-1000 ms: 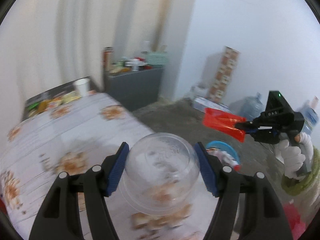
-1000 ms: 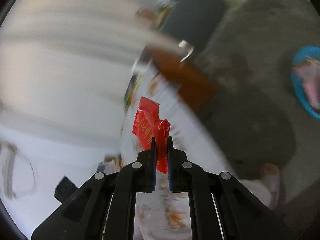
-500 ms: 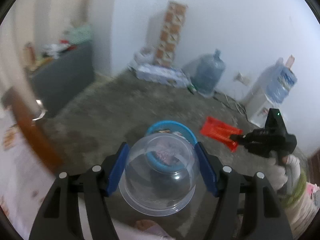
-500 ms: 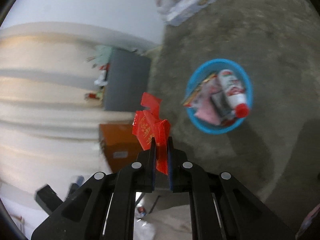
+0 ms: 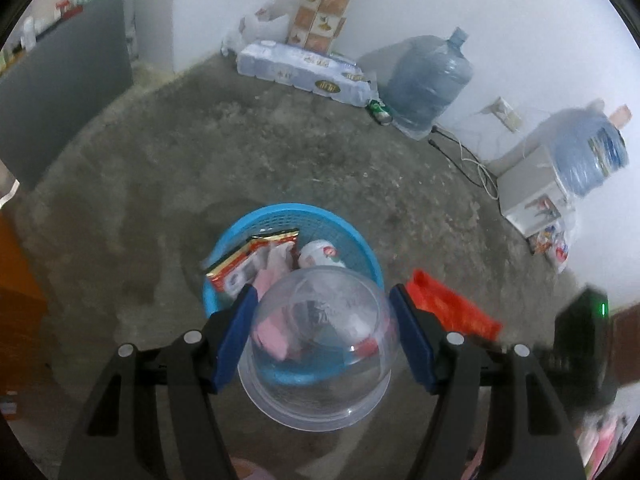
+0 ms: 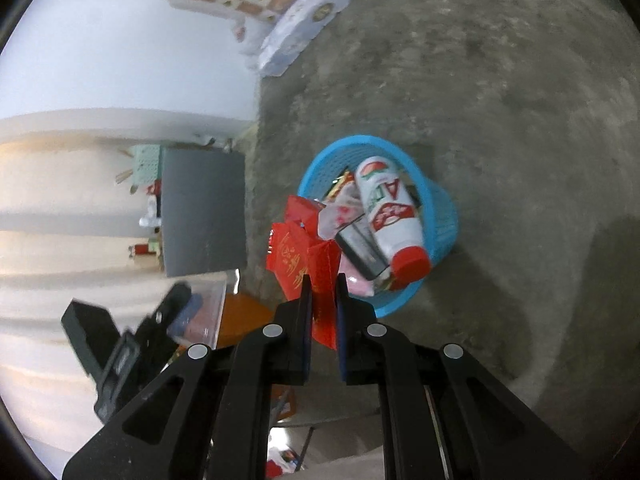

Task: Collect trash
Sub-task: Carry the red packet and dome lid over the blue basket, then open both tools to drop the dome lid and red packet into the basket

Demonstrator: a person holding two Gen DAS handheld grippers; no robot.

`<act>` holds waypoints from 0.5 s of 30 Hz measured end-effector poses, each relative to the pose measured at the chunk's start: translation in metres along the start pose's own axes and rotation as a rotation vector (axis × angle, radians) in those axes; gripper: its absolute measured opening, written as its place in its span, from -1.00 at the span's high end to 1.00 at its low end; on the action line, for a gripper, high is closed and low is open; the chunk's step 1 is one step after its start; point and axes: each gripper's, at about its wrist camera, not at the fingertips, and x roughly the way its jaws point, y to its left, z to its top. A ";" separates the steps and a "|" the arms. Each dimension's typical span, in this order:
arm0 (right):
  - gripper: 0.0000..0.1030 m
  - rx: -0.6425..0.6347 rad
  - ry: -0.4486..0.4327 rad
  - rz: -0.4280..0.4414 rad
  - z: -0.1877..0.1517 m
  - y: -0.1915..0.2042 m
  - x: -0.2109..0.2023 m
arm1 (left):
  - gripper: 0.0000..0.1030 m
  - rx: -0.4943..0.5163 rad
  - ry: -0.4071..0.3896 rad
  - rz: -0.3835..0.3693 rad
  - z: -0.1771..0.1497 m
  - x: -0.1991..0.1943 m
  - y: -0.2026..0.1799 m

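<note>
**Left wrist view: both loads above the trash basket**

The left hand-held gripper (image 5: 320, 332) clamps a clear plastic bowl (image 5: 318, 354), turned base-forward, above the near rim of the blue basket (image 5: 362, 246) standing on the concrete floor (image 5: 248, 148). The right hand-held gripper (image 6: 323, 292) pinches a red wrapper (image 6: 304, 256) between nearly closed jaws, over the basket's edge. Inside the basket lie a white bottle (image 6: 386, 208) with a red cap and assorted packets (image 5: 244, 264).

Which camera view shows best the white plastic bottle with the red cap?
The right wrist view: the white plastic bottle with the red cap lies there in full length, across the blue plastic basket. The left wrist view shows only its white end, behind the clear plastic cup.
</note>
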 end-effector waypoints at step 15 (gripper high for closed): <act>0.78 -0.036 0.017 -0.047 -0.003 -0.010 0.007 | -0.42 -0.146 -0.019 -0.043 0.006 0.015 0.026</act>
